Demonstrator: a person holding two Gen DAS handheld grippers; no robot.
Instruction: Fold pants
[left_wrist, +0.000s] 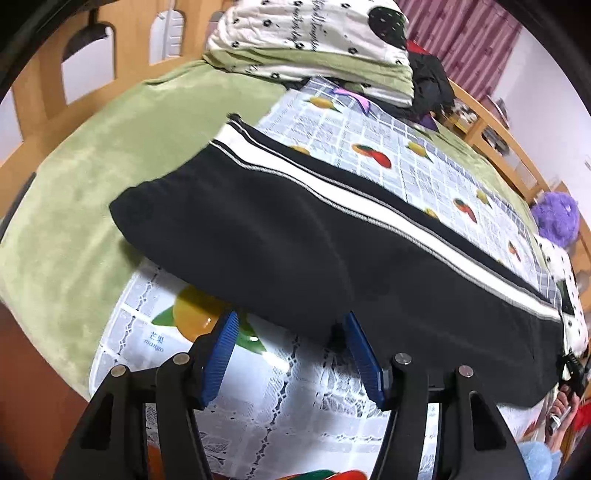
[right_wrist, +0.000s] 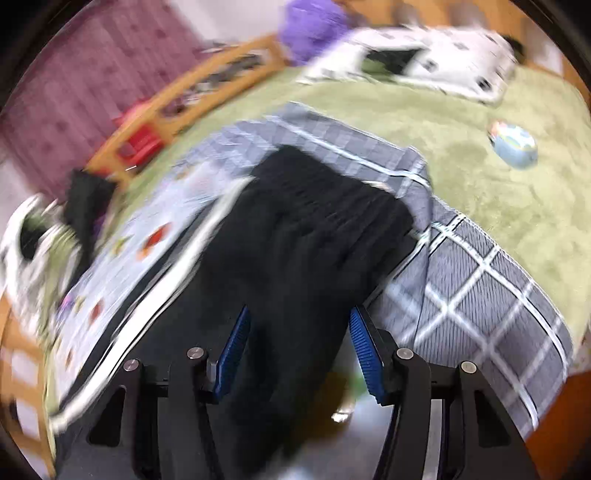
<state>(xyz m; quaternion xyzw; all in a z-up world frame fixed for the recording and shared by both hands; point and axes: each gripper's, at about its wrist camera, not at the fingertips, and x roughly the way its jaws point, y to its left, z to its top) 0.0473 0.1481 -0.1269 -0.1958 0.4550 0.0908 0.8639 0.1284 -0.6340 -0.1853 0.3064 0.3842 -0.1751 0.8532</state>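
Black pants (left_wrist: 295, 236) with a white side stripe lie stretched out long and flat on a fruit-printed cloth (left_wrist: 369, 133) on the bed. My left gripper (left_wrist: 291, 315) is open at the near edge of the pants, its blue pads (left_wrist: 221, 354) apart and touching nothing. The right wrist view is blurred. In it the pants (right_wrist: 295, 229) run away from me, gathered waistband at the far end. My right gripper (right_wrist: 299, 309) stands open over them, with black cloth lying between its blue pads (right_wrist: 364, 350) and not pinched.
A green blanket (left_wrist: 92, 166) covers the bed inside a wooden frame (left_wrist: 37, 92). Folded bedding (left_wrist: 314, 48) and dark clothes sit at the far end. A grey checked cloth (right_wrist: 480, 288) lies beside the pants, with a round blue object (right_wrist: 513, 146) and a purple plush (right_wrist: 314, 26) beyond.
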